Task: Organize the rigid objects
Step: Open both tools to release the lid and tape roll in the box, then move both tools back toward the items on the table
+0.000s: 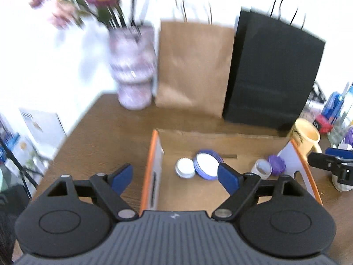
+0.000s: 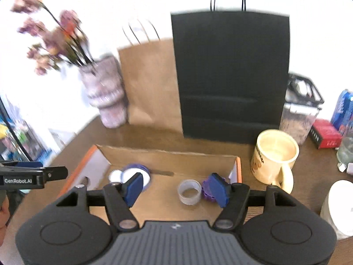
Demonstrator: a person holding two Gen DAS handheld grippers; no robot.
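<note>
Caps and lids lie in the box (image 1: 157, 154) at centre frame: a purple lid (image 1: 207, 164), a white cap (image 1: 184, 167), a clear ring (image 2: 189, 192) and a purple cap (image 1: 276, 164). Left gripper (image 1: 175, 176) hovers over the box's left wall, level, spread wide and holding nothing. Right gripper (image 2: 176, 186) hangs over the box likewise, spread and empty.

Bright white wall (image 2: 308, 11) is glowing pretty blown out behind the brown wooden table (image 2: 154, 139), and some cluttered shelving (image 1: 13, 145) is sitting off left, blurry.
</note>
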